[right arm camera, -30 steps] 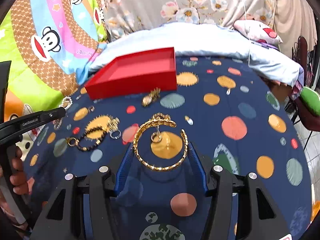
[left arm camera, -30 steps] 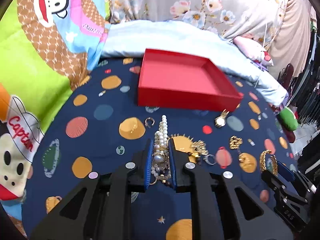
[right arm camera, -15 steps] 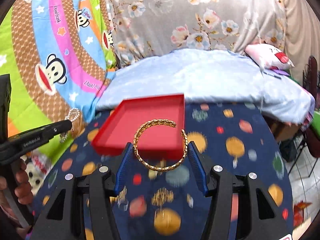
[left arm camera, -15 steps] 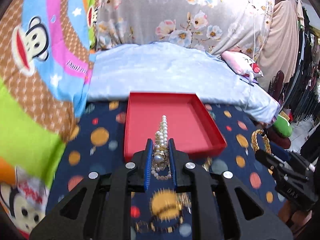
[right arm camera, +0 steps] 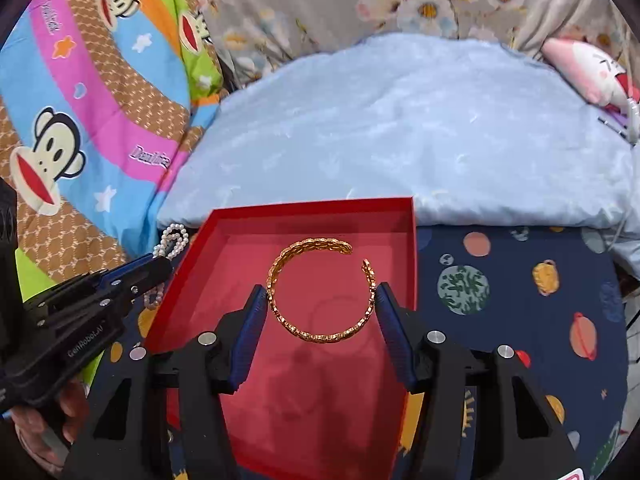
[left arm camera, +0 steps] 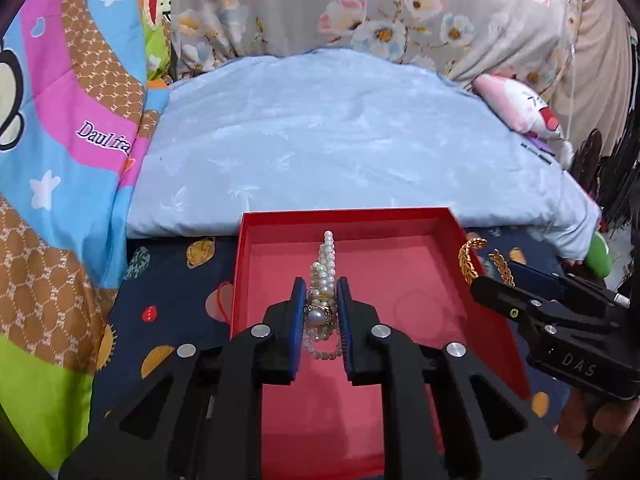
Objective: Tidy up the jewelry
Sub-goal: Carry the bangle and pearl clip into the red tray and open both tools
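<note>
My left gripper (left arm camera: 319, 300) is shut on a white pearl bracelet (left arm camera: 326, 264) and holds it above the red tray (left arm camera: 404, 216). My right gripper (right arm camera: 322, 300) is shut on a gold open bangle (right arm camera: 320, 332) and holds it above the same red tray (right arm camera: 312, 206). In the left wrist view the right gripper (left arm camera: 496, 280) with the gold bangle (left arm camera: 468, 258) sits at the tray's right rim. In the right wrist view the left gripper (right arm camera: 156, 266) with the pearls (right arm camera: 172, 240) sits at the tray's left rim. The tray's floor is bare.
The tray lies on a dark blue planet-print cloth (right arm camera: 520, 300). A pale blue quilt (left arm camera: 340, 140) rises behind it, with a monkey-print blanket (left arm camera: 60, 160) to the left and a pink plush toy (left arm camera: 516, 108) at the back right.
Both grippers have moved forward with their jewelry from above the cloth to above the red tray. The loose jewelry on the cloth has dropped out of view.
</note>
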`<state>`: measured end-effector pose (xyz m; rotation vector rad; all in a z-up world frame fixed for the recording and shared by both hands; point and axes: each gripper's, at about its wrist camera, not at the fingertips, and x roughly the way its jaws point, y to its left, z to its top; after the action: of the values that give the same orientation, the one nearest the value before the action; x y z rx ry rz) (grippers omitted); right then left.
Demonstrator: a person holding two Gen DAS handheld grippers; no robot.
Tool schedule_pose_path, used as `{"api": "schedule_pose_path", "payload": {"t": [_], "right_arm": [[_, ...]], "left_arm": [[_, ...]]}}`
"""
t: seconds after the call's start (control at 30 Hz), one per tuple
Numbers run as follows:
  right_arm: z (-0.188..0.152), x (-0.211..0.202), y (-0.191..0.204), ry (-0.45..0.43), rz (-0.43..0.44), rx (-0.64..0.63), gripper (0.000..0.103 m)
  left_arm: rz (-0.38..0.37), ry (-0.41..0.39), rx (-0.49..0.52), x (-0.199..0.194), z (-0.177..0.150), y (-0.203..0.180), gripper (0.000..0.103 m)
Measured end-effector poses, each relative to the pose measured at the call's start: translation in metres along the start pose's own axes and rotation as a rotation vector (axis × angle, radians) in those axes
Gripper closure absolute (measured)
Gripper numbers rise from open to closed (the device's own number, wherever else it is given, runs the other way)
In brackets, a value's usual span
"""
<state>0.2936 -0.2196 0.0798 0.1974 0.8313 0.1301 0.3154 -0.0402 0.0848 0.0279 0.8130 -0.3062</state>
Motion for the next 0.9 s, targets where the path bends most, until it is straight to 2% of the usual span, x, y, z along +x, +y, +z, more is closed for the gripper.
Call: {"api": "schedule_pose_path", "payload": {"t": [0.13,0.33,0.5,0.53,0.6,0.67,0.77,0.9], "right_arm": [[0.008,0.032,-0.003,0.072,-0.04,-0.007,0.048],[0.015,0.067,-0.002,0.195,-0.103,-0.045,0.048],[0.014,0.081,0.008,0.211,-0.198,-0.119,0.048],[0.014,0.082,0.008,0.21,-0.209,-0.124,0.048],[0.016,0.073,0.008,0.166,-0.207,-0.123,0.047],[0.015,0.053,0.007,0.081,-0.2,-0.121,0.046],[0.008,0.007,0.006,-0.054,-0.168,-0.1,0.037],[-0.023,-0.054,0.005,-0.164,-0.132,-0.079,0.033]], "left_arm": [[0.024,0.071,-0.017,0.04,0.005,0.007,0.088],[0.044,0.136,-0.02,0.071,0.012,0.007,0.088],[0.07,0.172,-0.007,0.089,0.012,0.005,0.086],[0.085,0.172,-0.008,0.09,0.012,0.006,0.081],[0.126,0.153,-0.019,0.089,0.012,0.009,0.048],[0.156,0.097,-0.036,0.076,0.013,0.014,0.04],[0.151,0.009,-0.072,0.037,0.011,0.02,0.029],[0.144,-0.054,-0.087,-0.014,-0.004,0.025,0.026]]}}
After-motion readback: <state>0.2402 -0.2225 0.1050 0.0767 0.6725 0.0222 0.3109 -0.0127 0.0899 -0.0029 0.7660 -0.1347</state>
